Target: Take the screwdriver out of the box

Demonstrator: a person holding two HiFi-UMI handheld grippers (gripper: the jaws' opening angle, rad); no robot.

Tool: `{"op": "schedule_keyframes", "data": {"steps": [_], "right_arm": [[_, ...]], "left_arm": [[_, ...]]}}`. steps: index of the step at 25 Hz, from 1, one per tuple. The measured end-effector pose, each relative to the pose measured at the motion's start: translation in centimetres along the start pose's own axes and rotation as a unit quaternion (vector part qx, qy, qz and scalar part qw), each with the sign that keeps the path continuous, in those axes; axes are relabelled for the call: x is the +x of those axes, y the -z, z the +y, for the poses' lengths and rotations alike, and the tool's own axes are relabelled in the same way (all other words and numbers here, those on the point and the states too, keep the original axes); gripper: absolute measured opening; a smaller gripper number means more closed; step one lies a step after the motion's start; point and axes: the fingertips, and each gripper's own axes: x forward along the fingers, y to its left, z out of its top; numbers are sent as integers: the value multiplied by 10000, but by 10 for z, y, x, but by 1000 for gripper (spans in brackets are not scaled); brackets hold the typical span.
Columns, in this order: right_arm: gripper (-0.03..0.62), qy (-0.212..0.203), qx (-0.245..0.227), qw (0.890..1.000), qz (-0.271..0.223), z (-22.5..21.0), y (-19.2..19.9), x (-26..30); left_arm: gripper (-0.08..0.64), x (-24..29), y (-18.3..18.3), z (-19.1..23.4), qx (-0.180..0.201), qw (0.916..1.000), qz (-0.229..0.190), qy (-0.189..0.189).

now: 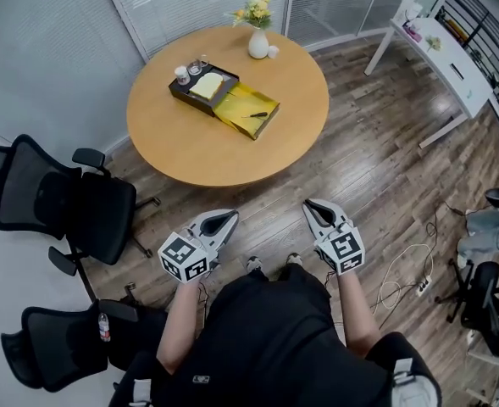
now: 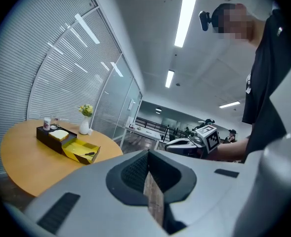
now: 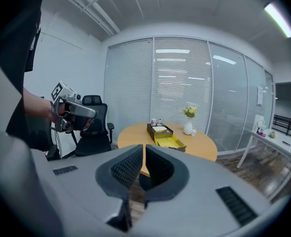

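Note:
On the round wooden table (image 1: 232, 155) lies an open yellow box (image 1: 236, 102) with a dark screwdriver (image 1: 259, 114) inside, next to a dark box (image 1: 184, 91). I stand well back from the table, over the wood floor. My left gripper (image 1: 229, 217) and right gripper (image 1: 310, 203) are held side by side at waist height, both pointing toward the table, shut and empty. The left gripper view shows its shut jaws (image 2: 147, 153), the yellow box (image 2: 75, 149), the screwdriver (image 2: 89, 153) and the right gripper (image 2: 169, 143). The right gripper view shows its jaws (image 3: 144, 150), the yellow box (image 3: 171, 142) and the left gripper (image 3: 92, 113).
A white vase of yellow flowers (image 1: 258, 41) stands at the table's far edge, and small jars sit by the dark box. Black office chairs (image 1: 71, 202) stand to the left. A white desk (image 1: 452, 58) is at the right, with cables (image 1: 406, 278) on the floor. Blinds and glass walls lie behind.

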Motion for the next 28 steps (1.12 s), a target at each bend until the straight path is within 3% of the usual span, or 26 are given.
{"op": "schedule_keyframes", "data": {"steps": [17,28], "right_arm": [[14,-231,3,9997,-66,-26,-17,56],[14,-491,24,9988,-59,-76,-21,88]], "left_arm": [[6,9,-13,45,-51,9996,-14,-270],[6,55,-40,73,-31,9988,27,-483]]}}
